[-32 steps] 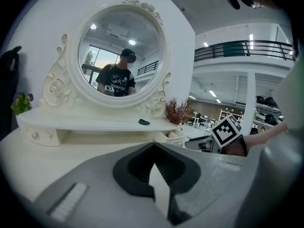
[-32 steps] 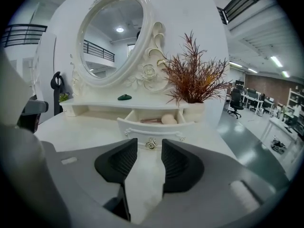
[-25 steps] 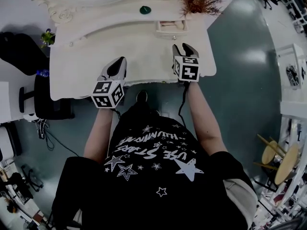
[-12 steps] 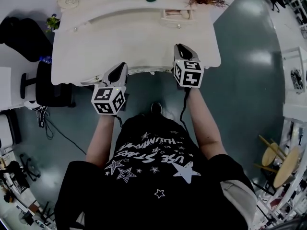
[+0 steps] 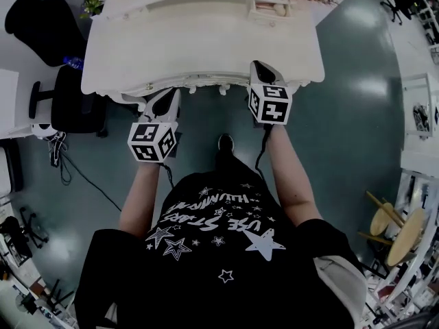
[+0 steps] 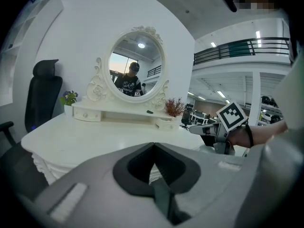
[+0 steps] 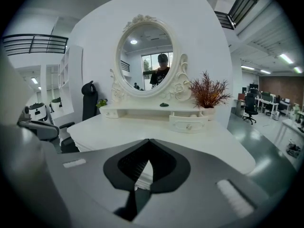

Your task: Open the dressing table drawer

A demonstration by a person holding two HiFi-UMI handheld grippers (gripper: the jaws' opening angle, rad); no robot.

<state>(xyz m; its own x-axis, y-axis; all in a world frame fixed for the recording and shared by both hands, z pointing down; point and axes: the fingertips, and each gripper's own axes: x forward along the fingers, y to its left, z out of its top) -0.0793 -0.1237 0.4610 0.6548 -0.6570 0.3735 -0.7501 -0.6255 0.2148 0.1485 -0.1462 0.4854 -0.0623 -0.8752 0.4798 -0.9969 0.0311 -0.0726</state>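
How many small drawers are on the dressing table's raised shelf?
2. The left drawer sits at the left end of the shelf by the green plant; the right drawer at its right end by the red plant. Others lower down may be hidden.

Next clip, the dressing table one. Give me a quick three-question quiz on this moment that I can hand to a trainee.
1. True or false: the left claw is clamped on a drawer knob.
2. In the right gripper view, what stands at the right end of the dressing table? A. a reddish dried plant B. a desk lamp C. a stack of books
3. Fill in: the mirror on the table is ____ in shape.
Key: 1. False: its jaws are shut with nothing between them. 2. A. 3. Oval.
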